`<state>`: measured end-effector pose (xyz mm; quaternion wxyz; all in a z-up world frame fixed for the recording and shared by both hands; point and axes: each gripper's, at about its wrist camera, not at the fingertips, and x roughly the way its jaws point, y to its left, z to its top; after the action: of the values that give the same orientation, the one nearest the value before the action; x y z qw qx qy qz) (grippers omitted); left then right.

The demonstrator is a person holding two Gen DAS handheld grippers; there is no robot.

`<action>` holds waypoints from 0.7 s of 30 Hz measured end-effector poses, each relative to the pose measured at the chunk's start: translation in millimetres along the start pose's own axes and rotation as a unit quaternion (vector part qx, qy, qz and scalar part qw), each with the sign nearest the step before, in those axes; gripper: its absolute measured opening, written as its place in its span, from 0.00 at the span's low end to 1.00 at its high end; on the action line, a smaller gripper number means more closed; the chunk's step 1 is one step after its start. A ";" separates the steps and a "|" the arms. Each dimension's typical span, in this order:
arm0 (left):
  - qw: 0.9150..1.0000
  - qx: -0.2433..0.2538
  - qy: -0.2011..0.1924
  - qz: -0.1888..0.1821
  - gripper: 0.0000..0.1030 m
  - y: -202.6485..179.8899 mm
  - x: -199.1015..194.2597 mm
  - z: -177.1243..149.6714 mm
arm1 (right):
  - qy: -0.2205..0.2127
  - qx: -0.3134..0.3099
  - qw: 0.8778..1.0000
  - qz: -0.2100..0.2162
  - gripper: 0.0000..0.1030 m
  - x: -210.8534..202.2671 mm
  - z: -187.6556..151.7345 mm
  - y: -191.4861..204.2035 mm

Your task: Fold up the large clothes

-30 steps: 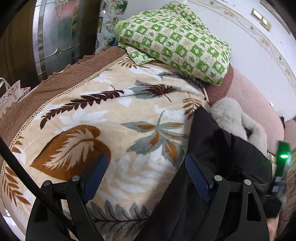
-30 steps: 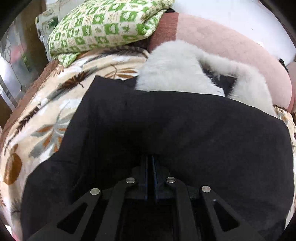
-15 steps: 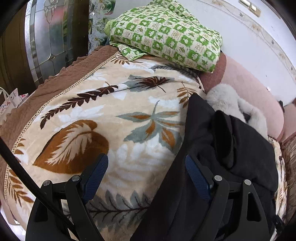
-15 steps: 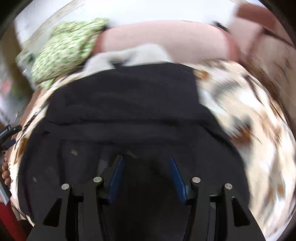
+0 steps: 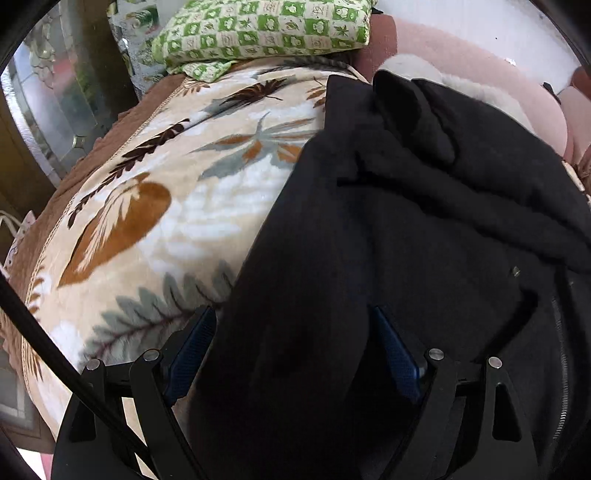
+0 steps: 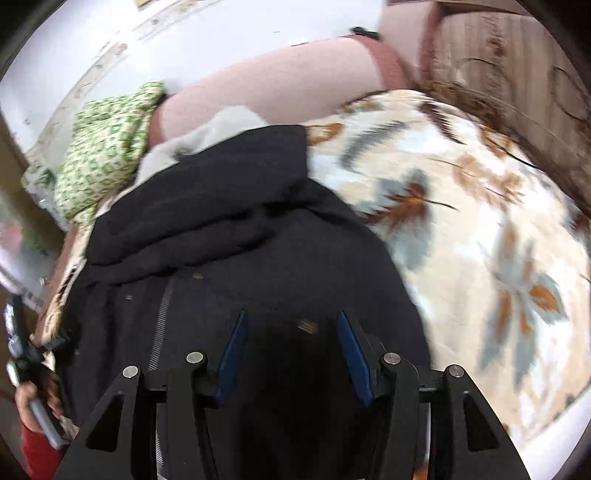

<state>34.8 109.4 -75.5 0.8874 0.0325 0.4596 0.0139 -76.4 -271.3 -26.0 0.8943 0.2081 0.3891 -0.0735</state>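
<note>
A large black coat [image 5: 406, 229] with a white fur collar [image 5: 417, 70] lies on a leaf-patterned blanket [image 5: 177, 206], its upper part folded over in a thick roll. My left gripper [image 5: 293, 350] is open wide, low over the coat's left edge, with black cloth lying between its fingers but not pinched. In the right wrist view the coat [image 6: 240, 229] fills the middle, and its zipper [image 6: 159, 325] runs down the left. My right gripper [image 6: 291, 350] is open about halfway just above the coat's lower part and holds nothing.
A green checked quilt [image 5: 266, 29] is piled at the head of the bed against a pink padded headboard [image 5: 480, 74]. The blanket [image 6: 480, 240] stretches bare to the right of the coat. A hand with a red sleeve [image 6: 33, 402] shows at lower left.
My right gripper let go of the coat, opened and swung to the right side of it. My left gripper moved right and down over the coat's left edge, staying open.
</note>
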 end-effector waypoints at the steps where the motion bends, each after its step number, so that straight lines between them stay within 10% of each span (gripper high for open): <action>1: 1.000 0.000 -0.011 0.005 0.85 -0.9 -0.2 -3.1 | 0.001 -0.001 1.000 0.006 0.54 7.2 2.4 3.9; 8: 0.998 -0.051 -0.021 -0.026 0.91 15.5 9.2 -10.6 | 0.002 0.024 0.997 -0.078 0.55 92.1 49.3 9.1; 21: 0.998 -0.046 -0.037 -0.012 0.92 11.1 9.0 -14.2 | -0.018 0.096 0.993 -0.059 0.42 130.1 57.0 -41.0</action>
<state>28.5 121.6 -90.2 0.9043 -0.0134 0.4260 0.0229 38.8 -328.8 -98.7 0.8711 0.2687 0.3756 -0.1668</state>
